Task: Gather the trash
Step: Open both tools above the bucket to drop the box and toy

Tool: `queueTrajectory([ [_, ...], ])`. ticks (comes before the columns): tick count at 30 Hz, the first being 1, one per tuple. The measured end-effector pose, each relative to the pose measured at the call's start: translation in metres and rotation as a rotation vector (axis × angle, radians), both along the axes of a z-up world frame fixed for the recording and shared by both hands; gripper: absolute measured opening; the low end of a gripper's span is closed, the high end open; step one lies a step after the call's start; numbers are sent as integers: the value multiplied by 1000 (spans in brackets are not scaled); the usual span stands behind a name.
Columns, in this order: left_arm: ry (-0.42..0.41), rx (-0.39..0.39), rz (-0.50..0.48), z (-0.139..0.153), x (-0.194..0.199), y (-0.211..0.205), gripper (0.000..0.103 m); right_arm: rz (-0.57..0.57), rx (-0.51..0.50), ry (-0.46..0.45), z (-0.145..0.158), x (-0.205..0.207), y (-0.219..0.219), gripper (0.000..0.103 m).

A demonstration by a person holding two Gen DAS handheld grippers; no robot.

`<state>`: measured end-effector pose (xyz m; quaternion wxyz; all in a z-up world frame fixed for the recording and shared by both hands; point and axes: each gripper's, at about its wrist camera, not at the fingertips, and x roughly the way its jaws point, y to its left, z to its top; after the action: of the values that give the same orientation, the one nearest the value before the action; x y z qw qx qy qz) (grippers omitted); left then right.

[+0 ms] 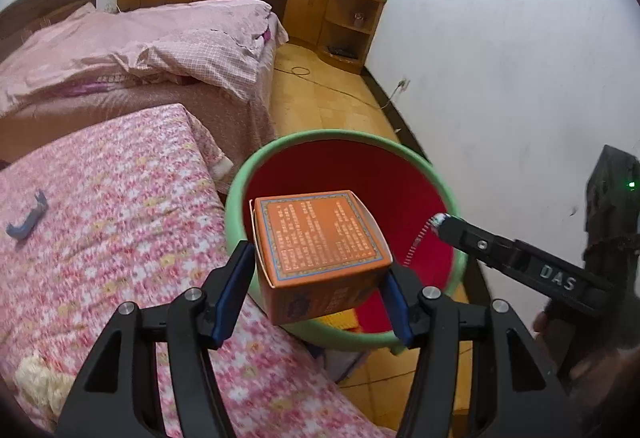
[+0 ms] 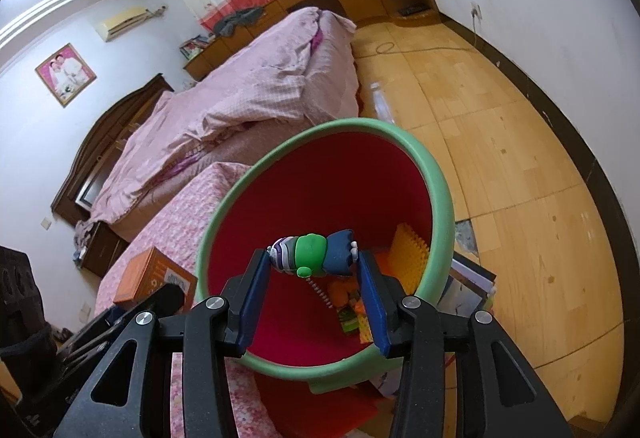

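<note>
My left gripper (image 1: 320,274) is shut on an orange cardboard box (image 1: 320,238) and holds it over the near rim of a red bin with a green rim (image 1: 236,193). The box also shows at the left in the right wrist view (image 2: 154,280). My right gripper (image 2: 314,258) is shut on a small clay toy figure (image 2: 316,252) with a dangling bead chain, above the open bin (image 2: 436,173). The right gripper also shows in the left wrist view (image 1: 444,224), over the bin's right rim. Yellow and orange trash (image 2: 408,258) lies inside the bin.
A floral pink bed cover (image 1: 120,222) lies left of the bin, with a small blue-grey clip (image 1: 28,220) on it. A larger bed with pink bedding (image 1: 160,45) is behind. Wooden floor (image 2: 500,141), a cable, wooden cabinets (image 1: 320,9) and white walls surround. Books (image 2: 472,286) lean beside the bin.
</note>
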<state>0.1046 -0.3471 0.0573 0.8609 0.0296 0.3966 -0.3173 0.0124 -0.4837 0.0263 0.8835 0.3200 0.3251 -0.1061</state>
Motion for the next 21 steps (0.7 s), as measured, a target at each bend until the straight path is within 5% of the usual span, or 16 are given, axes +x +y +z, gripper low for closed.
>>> queueTrajectory([
  [21, 2, -67, 29, 24, -5, 34, 65, 24, -24, -52, 21, -13, 28, 47],
])
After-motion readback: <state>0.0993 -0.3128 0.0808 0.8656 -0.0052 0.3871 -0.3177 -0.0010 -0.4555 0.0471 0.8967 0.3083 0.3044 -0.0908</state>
